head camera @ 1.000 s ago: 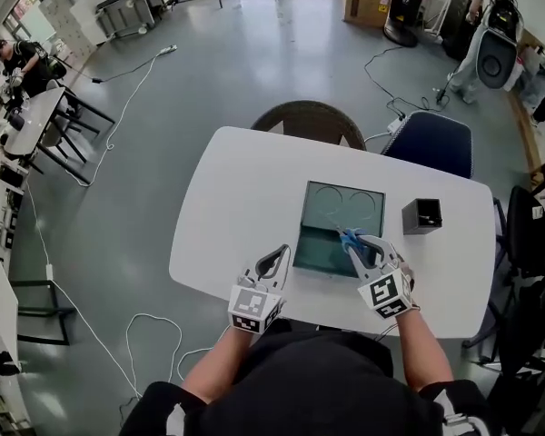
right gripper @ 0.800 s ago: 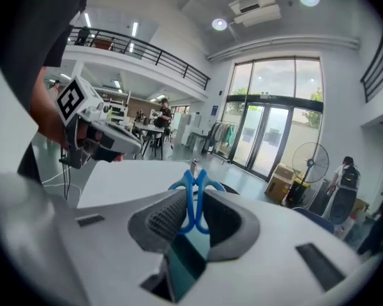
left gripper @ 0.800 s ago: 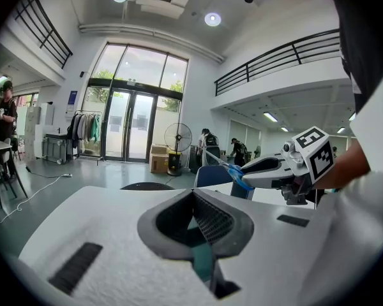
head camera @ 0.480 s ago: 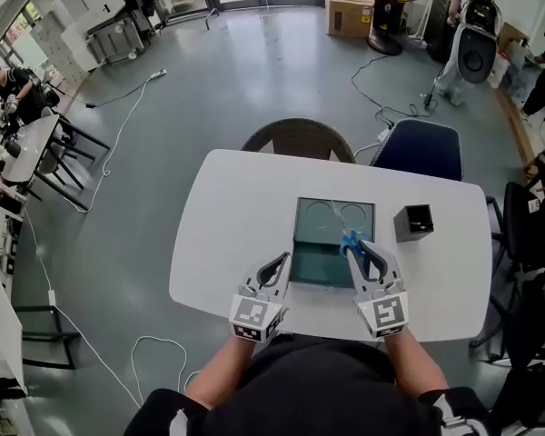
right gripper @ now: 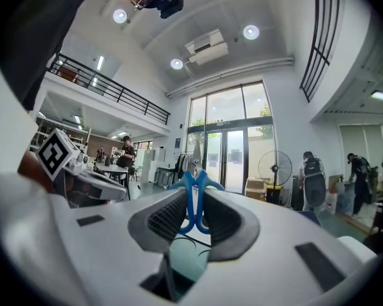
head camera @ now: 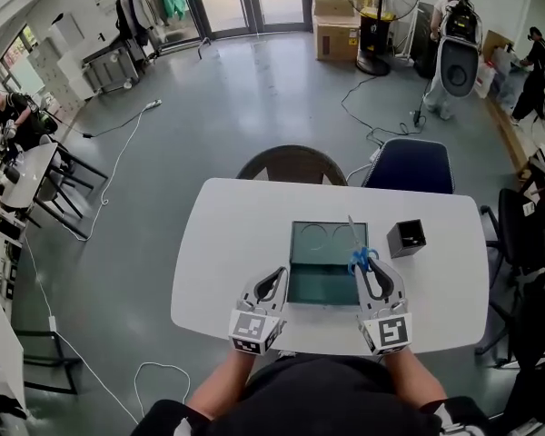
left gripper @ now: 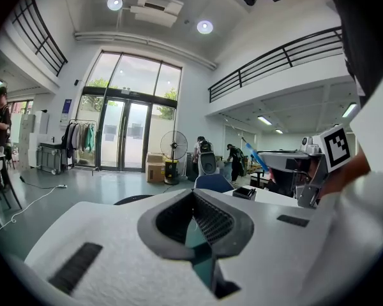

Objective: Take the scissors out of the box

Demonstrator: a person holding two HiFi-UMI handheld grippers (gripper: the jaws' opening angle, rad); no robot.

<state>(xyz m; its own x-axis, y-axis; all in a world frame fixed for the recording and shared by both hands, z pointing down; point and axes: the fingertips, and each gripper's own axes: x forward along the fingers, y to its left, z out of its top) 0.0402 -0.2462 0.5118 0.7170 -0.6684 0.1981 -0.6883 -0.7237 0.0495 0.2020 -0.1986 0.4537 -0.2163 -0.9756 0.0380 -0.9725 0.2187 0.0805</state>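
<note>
Right gripper (right gripper: 193, 217): jaws clamped on the blue handle loops of the scissors (right gripper: 193, 193).
Scissors position: held up over the 3 o'clock edge of the box (head camera: 313, 284), blades pointing to 12 o'clock in the head view.
Left gripper (left gripper: 193, 218): jaws drawn together, nothing between them; just beside the box's 7 o'clock corner.
Markings: black-and-white square marker patterns on each gripper's cube.
Box: teal, open on the white table (head camera: 227, 243), with two circle outlines in its far half.
Black container (head camera: 407, 237): small, open-topped, at the box's 2 o'clock, apart from it.
Head view only: the table layout.
Right gripper view only: the pads pressing on the handle loops.
Left gripper view only: the scissors from the side, raised at 2 o'clock.
</note>
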